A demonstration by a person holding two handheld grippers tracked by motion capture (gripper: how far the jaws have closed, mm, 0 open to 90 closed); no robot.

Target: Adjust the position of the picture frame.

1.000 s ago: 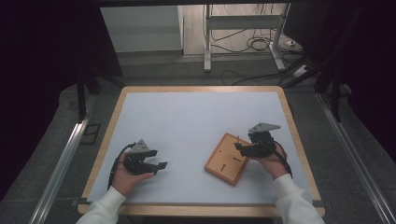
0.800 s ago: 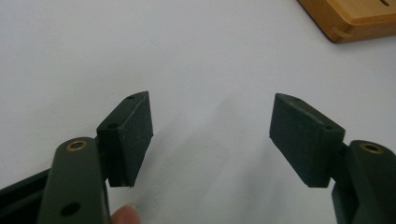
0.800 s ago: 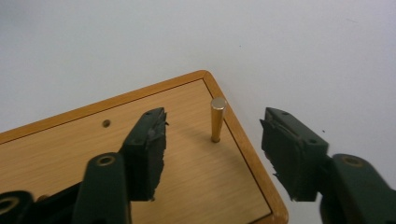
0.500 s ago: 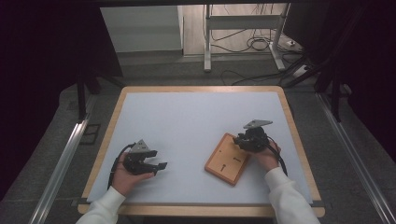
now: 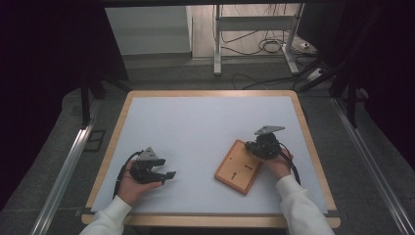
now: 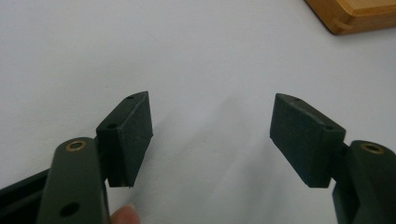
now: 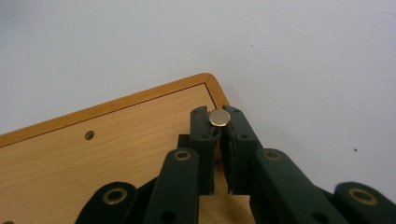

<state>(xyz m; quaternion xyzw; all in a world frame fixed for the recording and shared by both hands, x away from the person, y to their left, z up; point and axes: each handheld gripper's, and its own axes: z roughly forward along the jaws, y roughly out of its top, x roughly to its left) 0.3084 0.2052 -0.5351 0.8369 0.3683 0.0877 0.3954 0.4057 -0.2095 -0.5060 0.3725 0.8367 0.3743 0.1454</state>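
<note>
The right claw [image 7: 219, 122] has just been closing and now pinches a small brass-headed pin [image 7: 219, 117] standing at the far corner of the wooden board [image 5: 240, 166], which lies on the white tabletop [image 5: 195, 132] toward the person's right. The step in hand looks like pulling this pin; whether it sits in a hole is hard to tell. Next comes a straight lift, without tilting the board. The left claw [image 6: 210, 135] rests wide open and empty, well apart from the board.
</note>
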